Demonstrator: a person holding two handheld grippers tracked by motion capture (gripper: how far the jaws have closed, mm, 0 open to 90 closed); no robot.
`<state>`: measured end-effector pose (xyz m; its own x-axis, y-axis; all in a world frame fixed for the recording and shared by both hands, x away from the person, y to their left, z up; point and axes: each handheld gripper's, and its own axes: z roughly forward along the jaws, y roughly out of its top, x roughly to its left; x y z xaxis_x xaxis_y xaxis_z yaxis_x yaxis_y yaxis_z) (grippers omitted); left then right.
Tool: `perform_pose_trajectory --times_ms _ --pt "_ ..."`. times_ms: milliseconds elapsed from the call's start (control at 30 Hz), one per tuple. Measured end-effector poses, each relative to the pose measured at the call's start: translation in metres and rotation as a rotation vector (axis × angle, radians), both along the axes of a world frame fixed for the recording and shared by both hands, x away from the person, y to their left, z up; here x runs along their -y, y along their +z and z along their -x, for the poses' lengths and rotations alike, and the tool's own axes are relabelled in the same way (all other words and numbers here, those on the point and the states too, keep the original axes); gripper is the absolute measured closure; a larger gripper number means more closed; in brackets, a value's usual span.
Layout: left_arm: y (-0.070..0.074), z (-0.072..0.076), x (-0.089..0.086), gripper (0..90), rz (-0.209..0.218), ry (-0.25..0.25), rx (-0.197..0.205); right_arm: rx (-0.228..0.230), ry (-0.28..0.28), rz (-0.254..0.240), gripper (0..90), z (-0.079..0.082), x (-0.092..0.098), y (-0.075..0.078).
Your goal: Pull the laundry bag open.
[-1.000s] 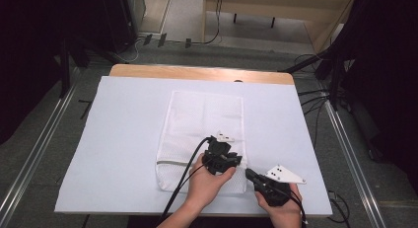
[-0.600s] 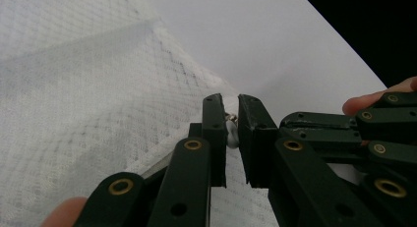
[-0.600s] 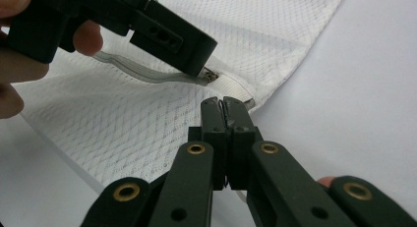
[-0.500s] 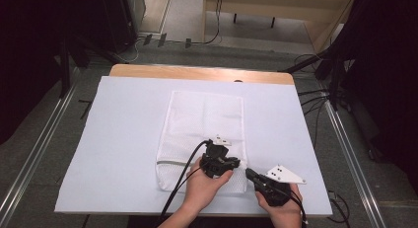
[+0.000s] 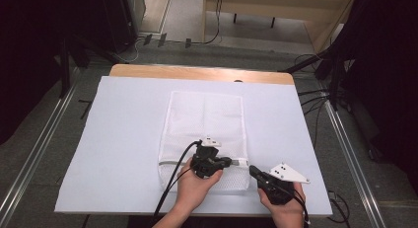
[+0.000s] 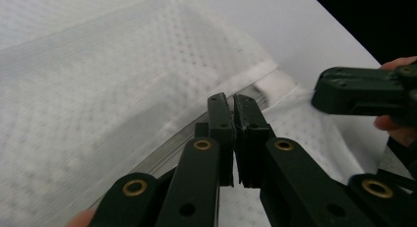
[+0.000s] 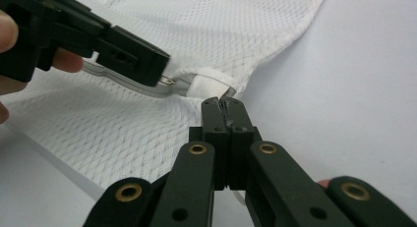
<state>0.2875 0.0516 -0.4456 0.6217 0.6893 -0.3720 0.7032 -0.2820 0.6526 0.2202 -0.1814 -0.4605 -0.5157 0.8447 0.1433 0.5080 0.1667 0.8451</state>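
I see a white sheet that covers most of the wooden table; only a strip of wood shows at the far edge. Around the table lies a grey floor. Metal rails run along both sides. Black cables lie at the right.

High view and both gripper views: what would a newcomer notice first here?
A white mesh bag lies flat in the middle of the white table cover. At its near end, the left claw is shut at the zipper, while the right claw pinches the bag's edge beside the white zipper tab.
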Motion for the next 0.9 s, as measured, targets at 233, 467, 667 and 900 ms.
perform_pose_trajectory --times_ms 233,467,667,900 --pt "-0.003 0.0 -0.031 88.2 -0.018 0.062 0.008 0.006 -0.02 0.011 90.0 0.002 0.004 0.003" --pt "-0.006 0.004 -0.071 88.1 -0.047 0.132 0.019 0.014 -0.016 0.025 90.0 0.004 0.002 0.005" --pt "-0.01 0.009 -0.12 88.1 -0.039 0.226 0.008 0.025 -0.037 0.028 90.0 0.004 0.007 0.007" --pt "-0.011 0.018 -0.148 88.1 -0.031 0.271 0.006 0.02 -0.035 0.022 90.0 0.004 0.007 0.007"
